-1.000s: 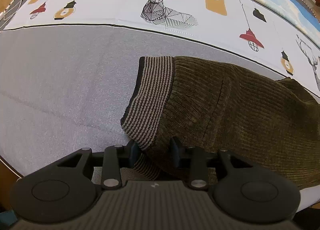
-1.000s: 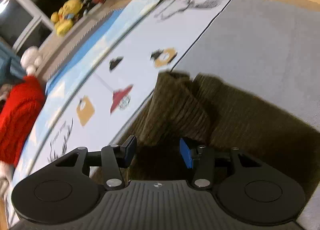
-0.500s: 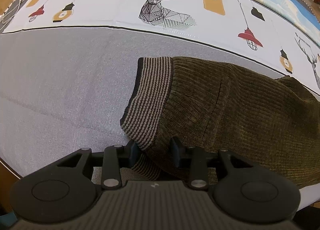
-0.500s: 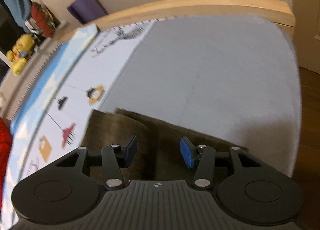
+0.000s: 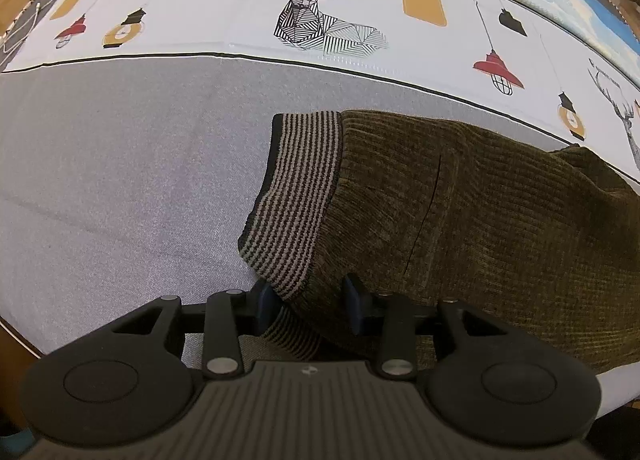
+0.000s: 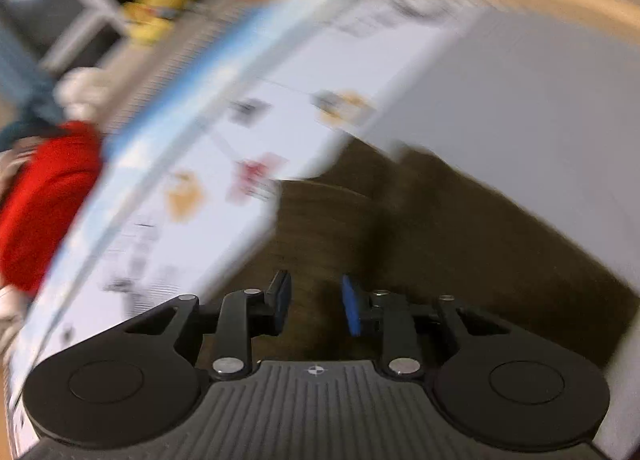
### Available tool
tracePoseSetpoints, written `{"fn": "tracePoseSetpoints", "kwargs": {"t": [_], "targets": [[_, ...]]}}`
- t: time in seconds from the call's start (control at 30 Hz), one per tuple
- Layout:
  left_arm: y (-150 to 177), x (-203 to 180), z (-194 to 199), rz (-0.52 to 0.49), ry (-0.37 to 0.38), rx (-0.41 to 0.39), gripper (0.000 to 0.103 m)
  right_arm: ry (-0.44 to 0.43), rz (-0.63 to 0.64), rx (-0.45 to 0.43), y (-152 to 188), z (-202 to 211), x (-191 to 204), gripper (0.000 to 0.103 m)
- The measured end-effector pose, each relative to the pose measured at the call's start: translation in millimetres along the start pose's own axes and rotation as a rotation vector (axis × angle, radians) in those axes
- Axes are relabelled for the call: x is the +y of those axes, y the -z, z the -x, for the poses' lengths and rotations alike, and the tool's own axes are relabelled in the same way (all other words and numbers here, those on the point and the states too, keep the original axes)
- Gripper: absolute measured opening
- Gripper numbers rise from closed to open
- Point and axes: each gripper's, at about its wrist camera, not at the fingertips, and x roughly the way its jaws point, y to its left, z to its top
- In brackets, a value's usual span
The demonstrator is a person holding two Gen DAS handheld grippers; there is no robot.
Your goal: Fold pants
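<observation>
Here the fold is mid-way, by my reading. One pair of olive pants lies on the grey bed cover, its striped waistband toward the left. The left gripper is pinched on the waistband's near corner, its jaws part-way apart. The right gripper is closing over the pants' dark cloth; blur hides whether it grips. Next, it likely needs a firm hold before both lift together. Two grippers, one garment.
</observation>
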Motion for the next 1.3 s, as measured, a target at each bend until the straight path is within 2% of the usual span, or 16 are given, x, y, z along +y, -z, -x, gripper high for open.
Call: {"fn": "tracePoseSetpoints", "kwargs": {"t": [0.07,0.17,0.27,0.33,0.4,0.43,0.6,0.73,0.8,0.9,1.0,1.03,1.07,1.13,1.2,1.3], "targets": [[0,1,-1,0.001,0.002,0.001,0.041,0.036,-0.035,0.013,0,-5,-8,0.033],[-1,0,-1,0.002,0.002,0.003,0.042,0.011,-0.059,0.013,0,-10,-8,0.042],[-1,-1,-2,-0.001,-0.001,0.003,0.042,-0.023,-0.097,0.023,3,-15,-5,0.043],[0,-1,-2,0.003,0.001,0.004,0.042,-0.01,-0.103,0.021,0,-19,-2,0.043],[0,0,-3,0.007,0.005,0.005,0.042,0.009,-0.103,-0.002,-1,-18,3,0.034],[0,0,-3,0.008,0.006,0.006,0.043,0.006,-0.098,-0.012,-2,-15,4,0.014],[-2,-1,-4,0.019,0.0,0.01,0.043,-0.02,-0.068,-0.121,-9,13,7,0.01],[-1,-7,-2,0.008,-0.006,0.003,0.042,-0.074,-0.226,-0.246,-15,59,-21,0.008],[1,-9,2,0.006,0.023,-0.006,0.039,-0.058,-0.282,-0.28,-12,82,-40,0.008],[6,-12,9,-0.028,0.053,-0.019,0.032,0.062,-0.282,-0.239,-2,100,-62,0.008],[13,-9,10,-0.059,0.06,-0.003,0.028,0.187,-0.307,-0.093,9,89,-90,0.008],[15,-7,10,-0.06,0.06,0.007,0.026,0.229,-0.332,-0.056,12,85,-98,0.001],[17,-3,9,-0.056,0.056,0.018,0.025,0.3,-0.354,-0.021,15,81,-108,0.0],[18,6,9,-0.027,0.07,0.024,0.025,0.376,-0.396,-0.011,15,80,-122,0.0],[17,15,11,0.028,0.115,0.017,0.028,0.305,-0.469,-0.02,12,79,-135,0.001],[15,27,13,0.107,0.166,0.009,0.052,0.191,-0.495,-0.024,7,73,-138,0.004]]}}
